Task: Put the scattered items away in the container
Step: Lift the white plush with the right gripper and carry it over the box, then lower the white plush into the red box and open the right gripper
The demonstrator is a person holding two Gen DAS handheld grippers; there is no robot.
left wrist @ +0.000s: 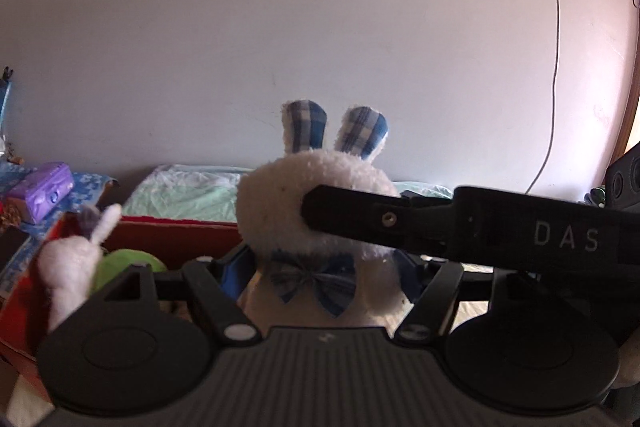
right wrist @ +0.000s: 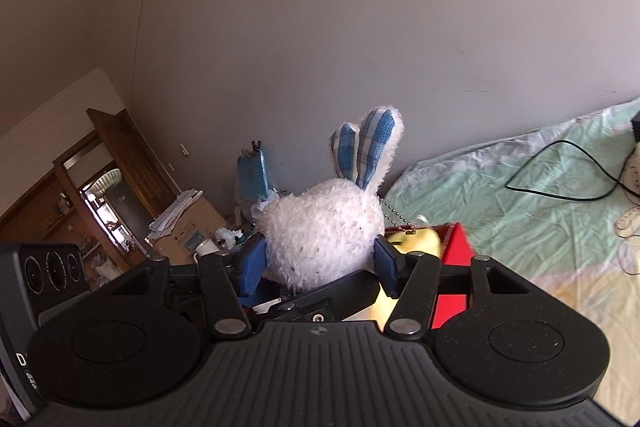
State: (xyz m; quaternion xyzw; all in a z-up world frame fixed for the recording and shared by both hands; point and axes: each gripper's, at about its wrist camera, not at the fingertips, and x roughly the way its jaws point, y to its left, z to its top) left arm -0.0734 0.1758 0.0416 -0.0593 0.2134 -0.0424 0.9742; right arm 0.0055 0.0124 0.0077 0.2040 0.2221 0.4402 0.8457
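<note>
Both grippers clamp one plush rabbit (left wrist: 312,203): the left gripper (left wrist: 316,275) pinches its body below the bow, the right gripper (right wrist: 320,263) squeezes its head between blue pads (right wrist: 254,263). The rabbit hangs in the air beside the red box (left wrist: 176,239), which already holds other soft toys. This looks like the carry step; next it must clear the box wall before both let go. It is white and fluffy, with blue-checked ears.
</note>
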